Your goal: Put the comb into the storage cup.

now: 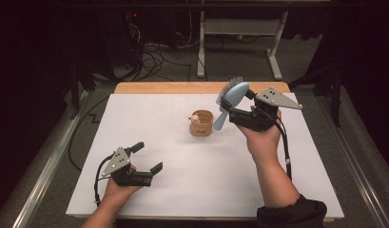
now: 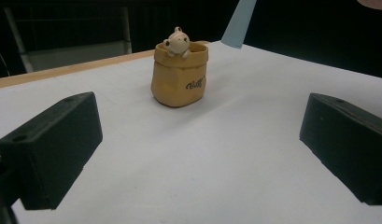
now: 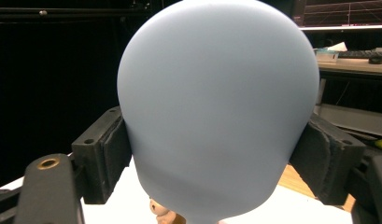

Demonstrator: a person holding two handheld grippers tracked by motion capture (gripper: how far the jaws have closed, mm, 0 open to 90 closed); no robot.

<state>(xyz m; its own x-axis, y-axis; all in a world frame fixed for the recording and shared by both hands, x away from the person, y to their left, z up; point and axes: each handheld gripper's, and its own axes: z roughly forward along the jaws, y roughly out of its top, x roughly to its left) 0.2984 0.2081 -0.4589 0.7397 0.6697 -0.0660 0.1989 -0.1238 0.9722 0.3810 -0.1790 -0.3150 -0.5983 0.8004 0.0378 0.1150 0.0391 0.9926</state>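
Hairbrush (image 3: 216,112) clamped in our right hand-held gripper (image 1: 247,107), handle aimed at the pot (image 1: 201,123); left hand-held gripper (image 1: 147,159) waits wide.

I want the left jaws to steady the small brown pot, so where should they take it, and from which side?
Grip the pot across its middle, coming level from the near side, as the open left gripper already faces it. It stands upright, and its walls look fairly straight there; the little figure sits at the far rim, so stay below it.
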